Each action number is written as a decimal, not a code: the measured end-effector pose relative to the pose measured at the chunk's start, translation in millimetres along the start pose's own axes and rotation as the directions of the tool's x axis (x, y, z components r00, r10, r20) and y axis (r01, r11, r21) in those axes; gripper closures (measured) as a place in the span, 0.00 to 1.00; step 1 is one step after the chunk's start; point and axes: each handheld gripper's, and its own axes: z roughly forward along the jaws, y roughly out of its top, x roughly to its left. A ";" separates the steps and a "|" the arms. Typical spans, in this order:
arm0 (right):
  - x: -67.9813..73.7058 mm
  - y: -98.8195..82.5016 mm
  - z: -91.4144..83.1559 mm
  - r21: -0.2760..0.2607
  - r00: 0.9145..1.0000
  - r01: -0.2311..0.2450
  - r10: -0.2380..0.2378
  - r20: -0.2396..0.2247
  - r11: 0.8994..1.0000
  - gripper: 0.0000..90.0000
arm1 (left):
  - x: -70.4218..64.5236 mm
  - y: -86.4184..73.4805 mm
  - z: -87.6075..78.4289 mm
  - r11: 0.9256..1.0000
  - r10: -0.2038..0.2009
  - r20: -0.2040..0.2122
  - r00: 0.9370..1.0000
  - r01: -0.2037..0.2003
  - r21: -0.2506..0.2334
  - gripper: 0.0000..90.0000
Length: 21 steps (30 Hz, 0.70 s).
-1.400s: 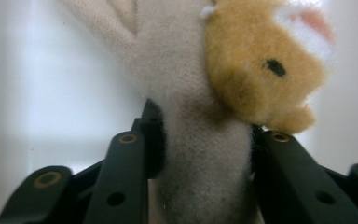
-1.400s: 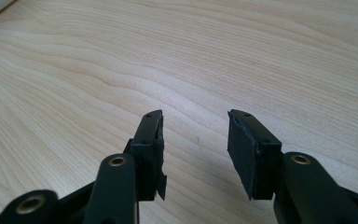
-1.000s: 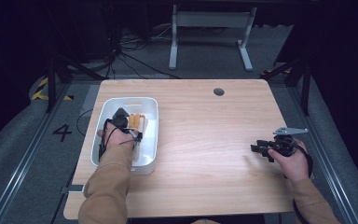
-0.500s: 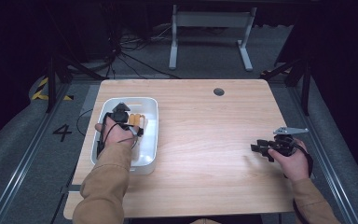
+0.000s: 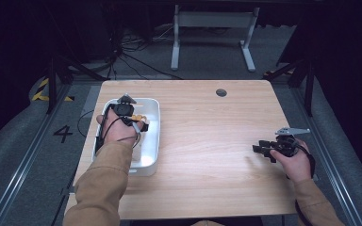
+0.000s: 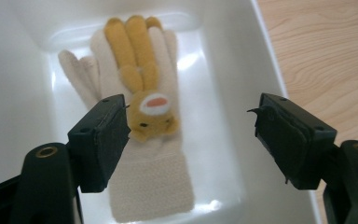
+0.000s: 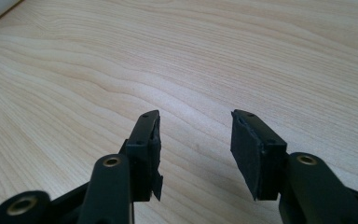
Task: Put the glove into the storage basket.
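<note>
A cream knit glove [image 6: 140, 121] with an orange-brown animal face and ears sewn on it lies flat on the floor of a white plastic bin [image 5: 153, 141] at the table's left. My left gripper [image 6: 191, 135] hangs above the glove, pointing down into the bin. Its jaws stand wide and have just been closing a little, with nothing pressed between the pads; the glove lies below them. In the high view the left gripper [image 5: 136, 125] is over the bin's far half. My right gripper [image 5: 258, 149] rests open near the table's right edge, over bare wood [image 7: 196, 140].
The wooden table [image 5: 207, 141] has a round cable hole [image 5: 221, 92] near its far edge. Beyond the table are a white stand's legs [image 5: 212, 37] and cables on the floor.
My left hand has risen out of the bin, leaving the glove lying on the bin's floor. The right hand has kept still.
</note>
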 end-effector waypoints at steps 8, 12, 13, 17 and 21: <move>-0.2 -0.9 -1.3 0.000 1.000 -0.005 0.005 0.001 1.000 0.59 | -14.1 0.3 -15.8 0.997 0.076 0.041 0.996 -0.075 -0.021 0.29; 0.0 -1.0 -1.2 0.001 1.000 -0.005 0.005 0.002 1.000 0.59 | -22.9 -1.0 -24.4 0.993 0.118 0.067 0.991 -0.116 -0.039 0.29; 0.4 -1.3 -1.3 0.001 1.000 -0.003 0.003 0.001 1.000 0.59 | -25.4 -1.4 -26.1 0.990 0.134 0.075 0.988 -0.131 -0.045 0.29; 0.9 -1.7 -3.9 -0.010 1.000 0.000 0.000 -0.001 1.000 0.60 | -38.0 -5.0 -34.7 0.975 0.217 0.126 0.968 -0.208 -0.081 0.29; 0.2 -2.8 -7.8 -0.018 1.000 -0.004 0.004 -0.005 1.000 0.61 | -49.4 -8.8 -39.4 0.956 0.287 0.173 0.942 -0.270 -0.114 0.30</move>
